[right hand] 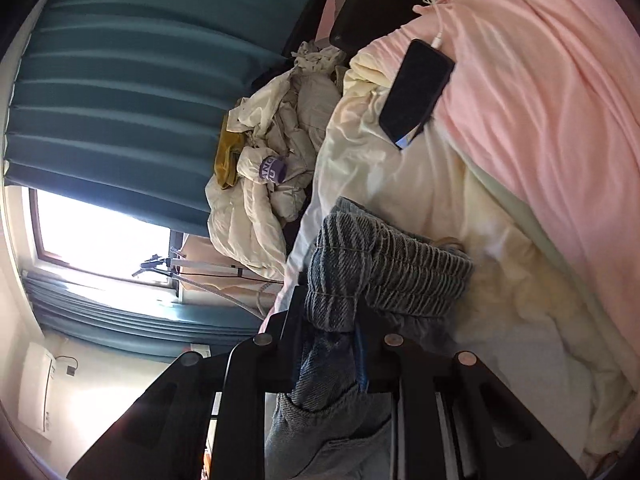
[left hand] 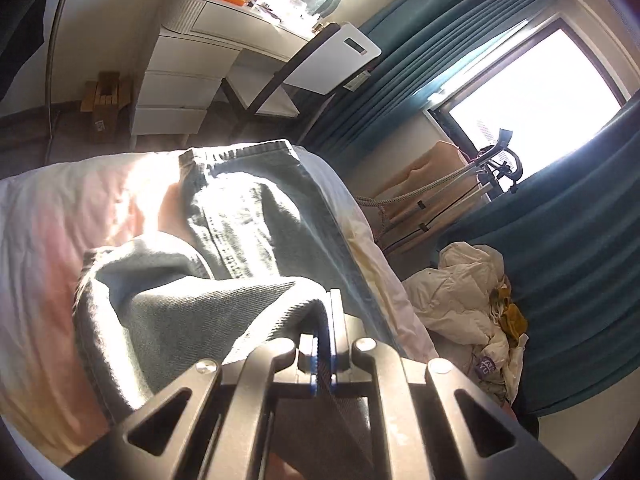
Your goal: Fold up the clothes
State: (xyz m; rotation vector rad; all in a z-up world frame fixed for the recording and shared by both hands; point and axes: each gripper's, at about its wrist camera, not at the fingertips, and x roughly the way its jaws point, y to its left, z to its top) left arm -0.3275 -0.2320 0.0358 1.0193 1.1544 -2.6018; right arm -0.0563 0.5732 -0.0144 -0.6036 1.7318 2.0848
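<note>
Blue-grey jeans (left hand: 248, 216) lie across the white and pink bed (left hand: 52, 240) in the left wrist view, one part folded up toward the camera. My left gripper (left hand: 325, 320) is shut on a thin edge of that denim, which runs down between the pads. In the right wrist view my right gripper (right hand: 332, 320) is shut on the jeans' gathered elastic waistband (right hand: 384, 276), and a bunch of it bulges out past the fingertips. More denim hangs below between the arms.
A black phone (right hand: 416, 92) on a white cable lies on the pink duvet (right hand: 552, 120). A pile of cream clothes (right hand: 272, 168) sits beside the bed by teal curtains (right hand: 120, 80). White drawers (left hand: 180, 92) and a clothes steamer (left hand: 496, 168) stand near the bright window.
</note>
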